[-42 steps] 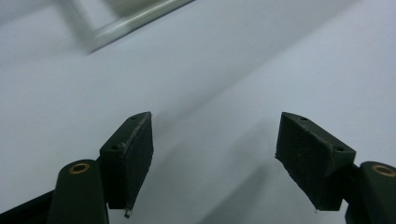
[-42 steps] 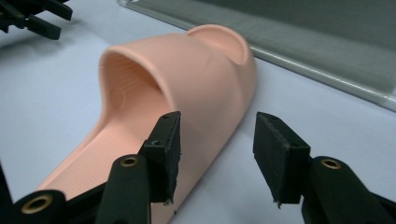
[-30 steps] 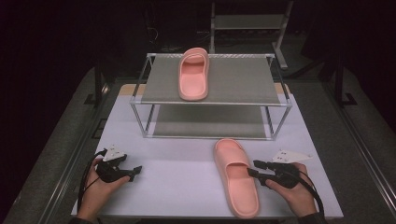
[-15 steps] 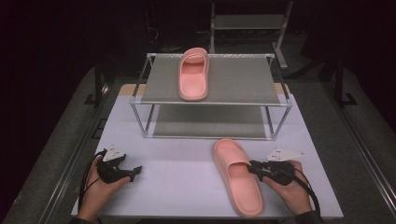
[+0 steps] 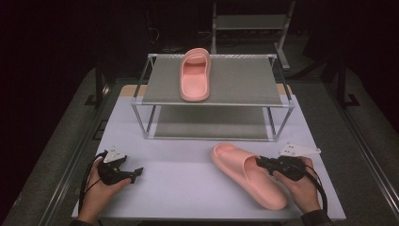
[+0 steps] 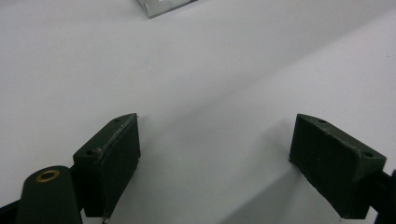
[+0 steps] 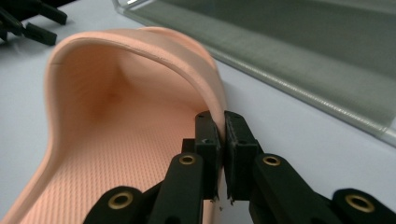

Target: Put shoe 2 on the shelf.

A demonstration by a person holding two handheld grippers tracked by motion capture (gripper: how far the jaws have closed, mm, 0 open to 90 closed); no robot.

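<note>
One pink slide sandal (image 5: pixel 195 75) lies on the top shelf of a metal two-tier rack (image 5: pixel 282 104). A second pink sandal (image 5: pixel 247 172) lies on the white table in front of the rack, toe toward the left. My right gripper (image 5: pixel 261 164) is shut on this sandal's strap edge; in the right gripper view the jaws pinch the thin pink rim (image 7: pixel 219 109) of the sandal (image 7: pixel 116 140). My left gripper (image 5: pixel 136 173) rests on the table at the front left, open with nothing between its fingers (image 6: pixel 109 163).
The white table (image 5: pixel 188 188) has bare room between the two grippers and in front of the rack. The rack's lower shelf (image 5: pixel 211 127) holds nothing. Dark floor and metal rails flank the table. The rack's corner (image 6: pixel 163 7) shows far ahead in the left gripper view.
My right gripper has turned the table sandal, swinging its toe leftward and its heel toward the front right. The left gripper has stayed in place.
</note>
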